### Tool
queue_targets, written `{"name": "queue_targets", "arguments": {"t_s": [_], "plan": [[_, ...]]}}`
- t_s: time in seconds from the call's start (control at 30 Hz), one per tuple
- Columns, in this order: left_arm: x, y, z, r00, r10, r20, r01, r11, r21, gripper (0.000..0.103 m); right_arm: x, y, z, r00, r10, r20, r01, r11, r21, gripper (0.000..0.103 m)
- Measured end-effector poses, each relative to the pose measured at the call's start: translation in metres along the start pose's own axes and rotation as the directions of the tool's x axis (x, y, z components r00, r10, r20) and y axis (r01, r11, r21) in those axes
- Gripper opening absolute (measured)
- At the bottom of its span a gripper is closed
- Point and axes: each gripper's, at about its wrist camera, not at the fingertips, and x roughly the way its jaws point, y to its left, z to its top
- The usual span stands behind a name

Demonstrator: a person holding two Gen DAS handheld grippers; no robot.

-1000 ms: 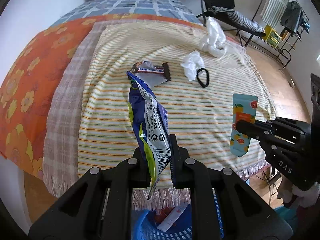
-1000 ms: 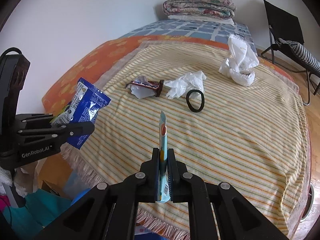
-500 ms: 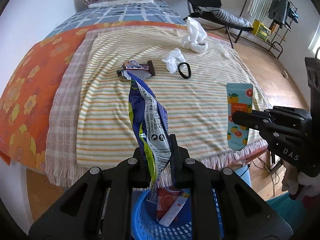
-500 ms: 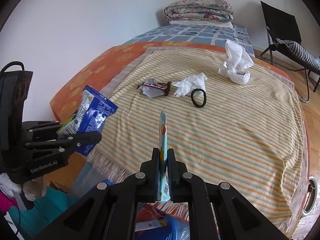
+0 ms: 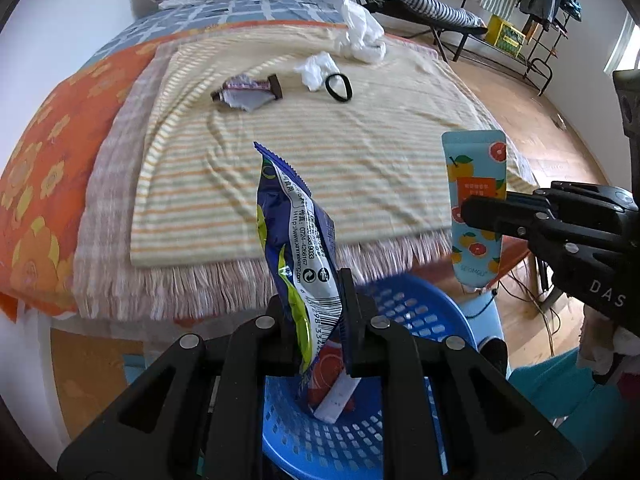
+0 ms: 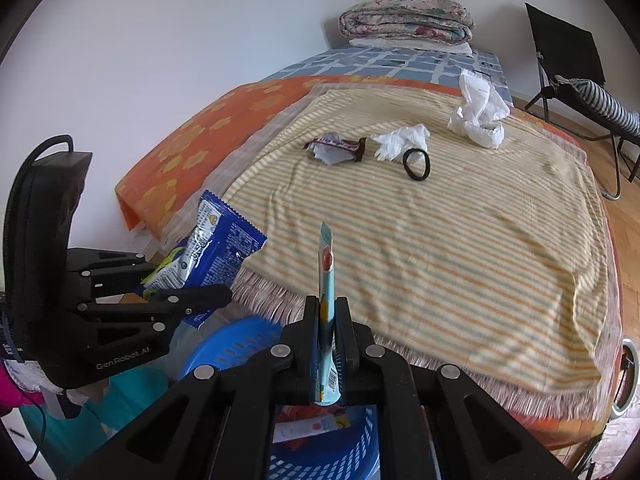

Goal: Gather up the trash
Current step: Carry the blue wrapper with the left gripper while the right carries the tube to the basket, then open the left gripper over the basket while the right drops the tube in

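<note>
My left gripper [image 5: 320,312] is shut on a blue snack wrapper [image 5: 298,240] and holds it above a blue plastic basket [image 5: 404,304]; the wrapper also shows in the right wrist view [image 6: 216,248]. My right gripper [image 6: 330,328] is shut on a light blue tube with fruit print [image 6: 326,280], also over the basket [image 6: 224,348]; the tube shows in the left wrist view [image 5: 476,204]. On the striped bed cover lie a torn chocolate wrapper [image 5: 248,92], a crumpled white tissue [image 5: 316,70], a black hair tie [image 5: 338,87] and a white plastic bag [image 5: 362,34].
The basket holds some red and white packaging [image 5: 332,376]. The bed [image 6: 440,240] has a fringed edge beside the basket. Folded blankets [image 6: 404,20] lie at the bed's far end. A black folding chair [image 6: 568,60] stands on the wooden floor at the right.
Both grippers have drawn back from the bed with their items. The blue basket has come into view below them, and the bed's fringed edge now lies ahead.
</note>
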Motion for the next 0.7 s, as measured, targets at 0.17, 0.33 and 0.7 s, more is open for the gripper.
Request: {"name": "queue_targets", "arguments": {"t_s": [0.17,0.33,0.7], "plan": [[0.003,-0.005,-0.018,1.0,-0.006,-0.023,0.006,1.0,-0.001,0.013,-0.002,0.005,-0.018,1.0,0.014,-0.016,-0.014,1.0,0.013,0.005],[0.007,-0.008,-0.035,0.999,-0.017,-0.049,0.016,1.0,-0.007,0.013,0.001,0.01,-0.035,0.999,0.024,-0.041,-0.024,1.0,0.018,0.005],[0.018,-0.014,-0.065,0.994,-0.031,-0.108,0.029,0.999,-0.016,0.013,0.009,0.013,-0.068,0.995,0.036,-0.096,-0.032,0.999,0.043,0.005]]}}
